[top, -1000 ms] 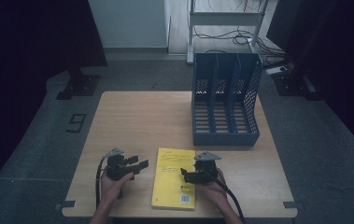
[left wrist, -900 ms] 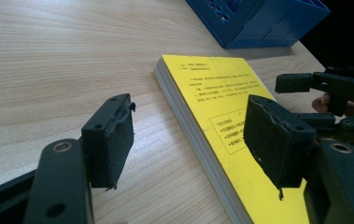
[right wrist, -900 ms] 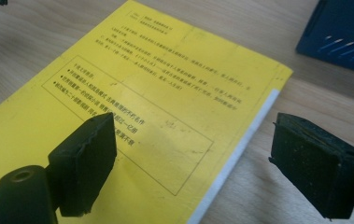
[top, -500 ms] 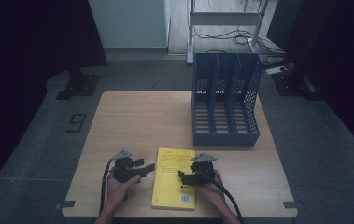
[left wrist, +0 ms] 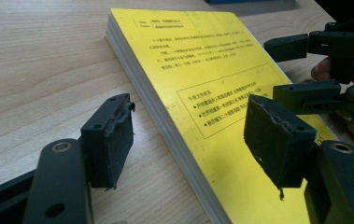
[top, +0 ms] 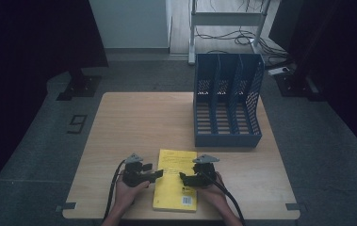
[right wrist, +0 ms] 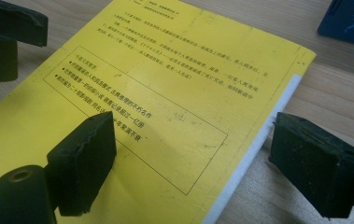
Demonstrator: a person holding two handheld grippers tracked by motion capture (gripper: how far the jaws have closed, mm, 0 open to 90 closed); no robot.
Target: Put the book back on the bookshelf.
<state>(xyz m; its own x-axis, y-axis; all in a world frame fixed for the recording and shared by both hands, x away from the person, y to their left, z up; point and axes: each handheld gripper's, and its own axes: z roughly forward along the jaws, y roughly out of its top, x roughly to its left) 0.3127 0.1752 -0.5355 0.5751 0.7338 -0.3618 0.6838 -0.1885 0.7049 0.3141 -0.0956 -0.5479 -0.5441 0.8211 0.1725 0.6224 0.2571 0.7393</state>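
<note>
Yellow book (top: pixel 176 179) lies flat at near edge of worktop (top: pixel 133 122), file rack (top: pixel 227 101) well behind. Both tongs spread, nothing pinched: L tongs (top: pixel 153 174) straddle left page edge, R tongs (top: pixel 184 178) straddle right edge. I'd keep pads level w/ the edge & close square so cover doesn't slip.

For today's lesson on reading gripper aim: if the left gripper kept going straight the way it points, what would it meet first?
Probably the yellow book: the left gripper stands open astride its near long edge, with the right gripper farther along.
</note>
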